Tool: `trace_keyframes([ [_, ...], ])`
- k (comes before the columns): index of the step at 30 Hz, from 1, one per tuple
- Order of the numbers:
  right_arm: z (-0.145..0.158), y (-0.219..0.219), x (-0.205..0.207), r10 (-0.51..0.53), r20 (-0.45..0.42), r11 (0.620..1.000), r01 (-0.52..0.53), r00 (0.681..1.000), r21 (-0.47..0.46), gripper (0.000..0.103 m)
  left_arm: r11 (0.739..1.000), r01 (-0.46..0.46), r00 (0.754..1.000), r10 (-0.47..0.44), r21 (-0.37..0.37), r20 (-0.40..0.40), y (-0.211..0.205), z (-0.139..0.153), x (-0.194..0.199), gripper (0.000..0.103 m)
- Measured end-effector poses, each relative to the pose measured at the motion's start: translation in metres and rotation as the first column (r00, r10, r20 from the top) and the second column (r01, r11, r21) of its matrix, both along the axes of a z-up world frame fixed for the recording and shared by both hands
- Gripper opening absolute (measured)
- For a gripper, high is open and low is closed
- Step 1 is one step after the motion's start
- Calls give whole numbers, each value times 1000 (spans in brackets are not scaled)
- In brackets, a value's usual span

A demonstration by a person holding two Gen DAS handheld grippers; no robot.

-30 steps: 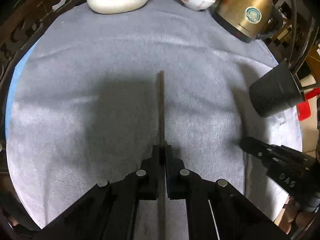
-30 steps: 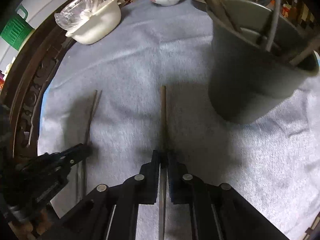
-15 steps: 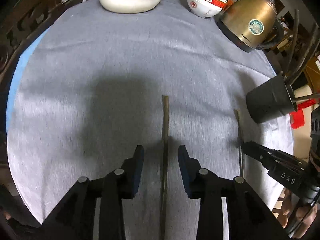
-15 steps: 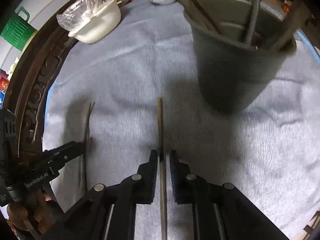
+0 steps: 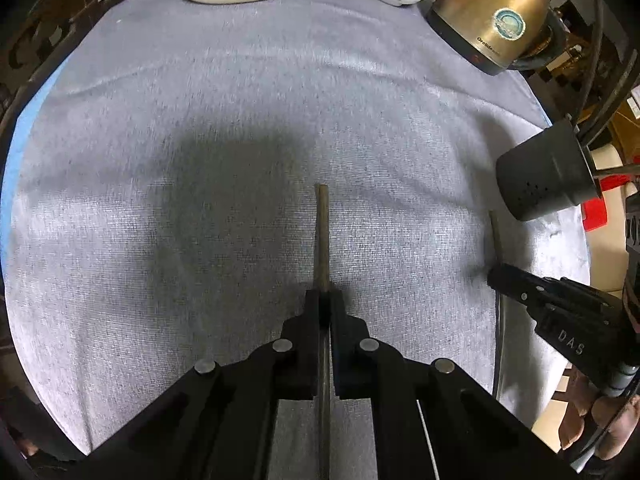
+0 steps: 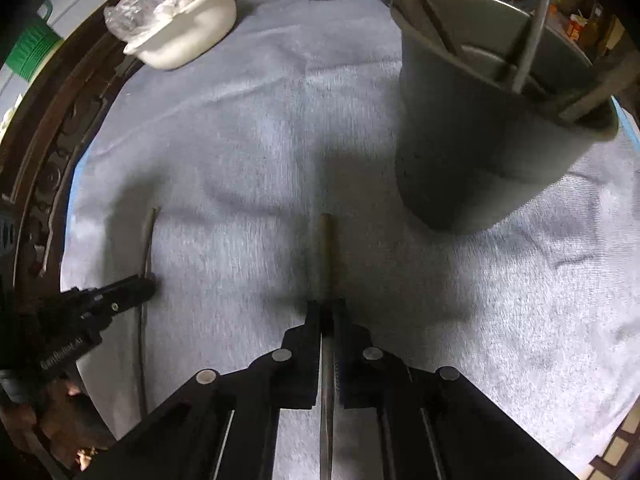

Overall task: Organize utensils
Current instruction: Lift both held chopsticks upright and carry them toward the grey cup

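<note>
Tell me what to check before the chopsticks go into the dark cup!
1. Left gripper holds its chopstick: ok, jaws shut on it.
2. Right gripper holds its chopstick: ok, jaws shut on it.
3. Dark cup stands upright: ok.
4. Room inside the cup: cannot tell; several utensils already lean in it.
5. Right chopstick aimed at the cup's mouth: not ok, it points along the grey cloth left of the cup.
6. Chopsticks lifted off the cloth: cannot tell.
</note>
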State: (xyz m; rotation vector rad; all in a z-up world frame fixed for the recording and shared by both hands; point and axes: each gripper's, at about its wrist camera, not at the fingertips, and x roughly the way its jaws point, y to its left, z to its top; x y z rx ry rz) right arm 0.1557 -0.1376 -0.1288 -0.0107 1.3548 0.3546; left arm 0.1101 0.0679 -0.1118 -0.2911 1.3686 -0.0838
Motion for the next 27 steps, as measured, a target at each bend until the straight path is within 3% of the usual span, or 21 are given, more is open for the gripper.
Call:
trace_keyframes([
  [6,-4,14,8,53,-41,996,-56,998,-64,8,1000,10,998,-11,-22,-55,1,-4,24,7],
  [12,-4,30,2,76,-5,992,-76,997,-96,6,999,2,1000,-3,-34,-29,2,-3,16,5],
  [14,0,23,-15,67,24,997,-65,997,-52,6,998,-9,1000,9,-58,5,7,4,4,5],
  [18,22,2,-48,-12,122,996,2,992,87,6,993,-57,986,73,-106,150,24,34,-22,5],
  [20,36,-12,-58,-65,171,987,38,983,153,6,989,-92,967,116,-116,227,31,51,-33,5],
  [23,69,-37,-68,-143,272,970,80,952,230,6,983,-139,918,174,-122,355,37,77,-36,5],
  [25,89,-44,-70,-194,350,961,106,916,257,6,983,-155,868,183,-98,462,26,96,-39,5],
  [27,106,-50,-73,-252,442,952,138,861,273,6,981,-183,809,186,-62,558,14,111,-44,5],
])
